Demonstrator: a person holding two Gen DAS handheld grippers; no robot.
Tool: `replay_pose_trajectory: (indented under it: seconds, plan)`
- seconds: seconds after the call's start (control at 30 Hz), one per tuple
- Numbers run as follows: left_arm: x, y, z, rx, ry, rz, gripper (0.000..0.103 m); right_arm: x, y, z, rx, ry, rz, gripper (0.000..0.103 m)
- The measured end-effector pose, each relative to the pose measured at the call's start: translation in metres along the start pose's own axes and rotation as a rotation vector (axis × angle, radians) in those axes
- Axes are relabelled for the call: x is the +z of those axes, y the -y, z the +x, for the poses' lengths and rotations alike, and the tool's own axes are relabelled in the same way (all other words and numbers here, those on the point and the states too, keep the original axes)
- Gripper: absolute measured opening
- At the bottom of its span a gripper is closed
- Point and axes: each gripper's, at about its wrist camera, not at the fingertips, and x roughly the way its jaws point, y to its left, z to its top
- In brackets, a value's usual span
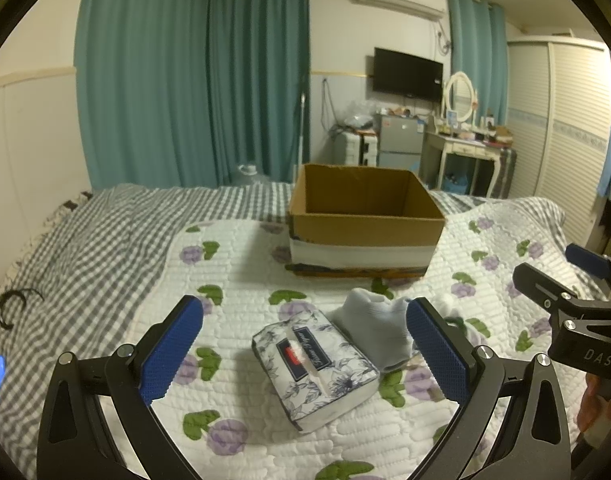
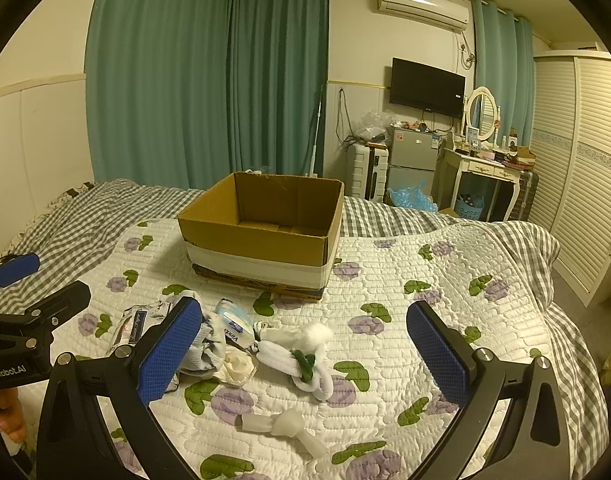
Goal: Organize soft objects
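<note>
An open cardboard box (image 1: 365,216) stands on the quilted bed; it also shows in the right wrist view (image 2: 261,236). My left gripper (image 1: 305,356) is open, hovering around a floral tissue pack (image 1: 315,368) beside a grey sock (image 1: 375,328). My right gripper (image 2: 305,354) is open above a white plush flower with a green knot (image 2: 301,356). A rolled cream item (image 2: 239,366), a small tissue packet (image 2: 235,322) and a translucent white toy (image 2: 283,426) lie nearby. The right gripper shows at the left wrist view's right edge (image 1: 561,280).
The floral quilt (image 1: 233,264) lies over a grey checked sheet (image 1: 85,240). A black hair clip (image 1: 13,304) lies at the far left. Beyond the bed stand curtains, a small fridge (image 2: 415,160), a dressing table (image 2: 485,172) and a wardrobe.
</note>
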Motion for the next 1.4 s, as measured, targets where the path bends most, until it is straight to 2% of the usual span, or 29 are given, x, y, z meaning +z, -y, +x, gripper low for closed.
replay_pose_trajectory:
  seconds: [0.77,0.9,1.0,1.2,1.4]
  plan:
    - [0.004,0.002,-0.015,0.000,0.013,0.009,0.103,0.000,-0.002,-0.012,-0.009,-0.002,-0.002,0.103]
    - [-0.001,0.001,-0.013,-0.003,-0.007,0.014,0.103,-0.007,-0.002,-0.017,-0.020,-0.022,-0.010,0.103]
    - [-0.009,0.001,-0.004,0.003,-0.056,0.004,0.103,-0.017,0.002,-0.013,-0.037,-0.072,-0.015,0.103]
    - [-0.032,0.006,0.017,-0.009,-0.137,0.018,0.103,-0.039,0.014,0.019,-0.039,-0.226,0.032,0.103]
    - [-0.050,0.002,0.043,0.006,-0.231,-0.018,0.103,-0.073,0.011,0.066,0.020,-0.441,0.062,0.102]
